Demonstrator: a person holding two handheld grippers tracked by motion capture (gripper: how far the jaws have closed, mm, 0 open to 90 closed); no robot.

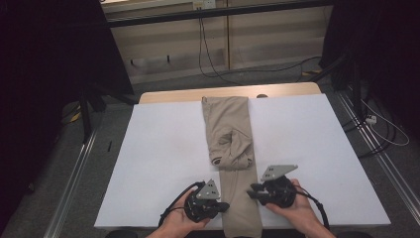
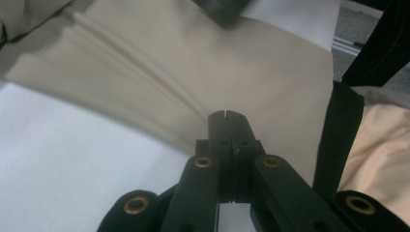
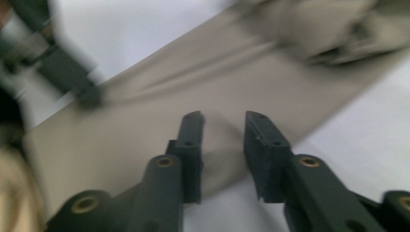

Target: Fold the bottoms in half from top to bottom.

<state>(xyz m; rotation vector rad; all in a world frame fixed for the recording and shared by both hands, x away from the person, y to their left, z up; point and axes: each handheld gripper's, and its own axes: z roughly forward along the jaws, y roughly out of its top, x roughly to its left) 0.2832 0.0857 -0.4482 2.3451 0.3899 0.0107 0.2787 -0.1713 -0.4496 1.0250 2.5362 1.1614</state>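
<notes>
**Tongs flank the trousers**

Trousers (image 1: 233, 148) lie lengthwise down the bench's middle, overhanging its near edge; left gripper (image 1: 224, 205), jaws together, seemingly pinches their left edge; right gripper (image 1: 251, 191) stands part open, empty, probably ready to grip the other edge.

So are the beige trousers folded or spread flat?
Partly folded: beige trousers lie lengthwise, a bunched fold across their middle.
</notes>
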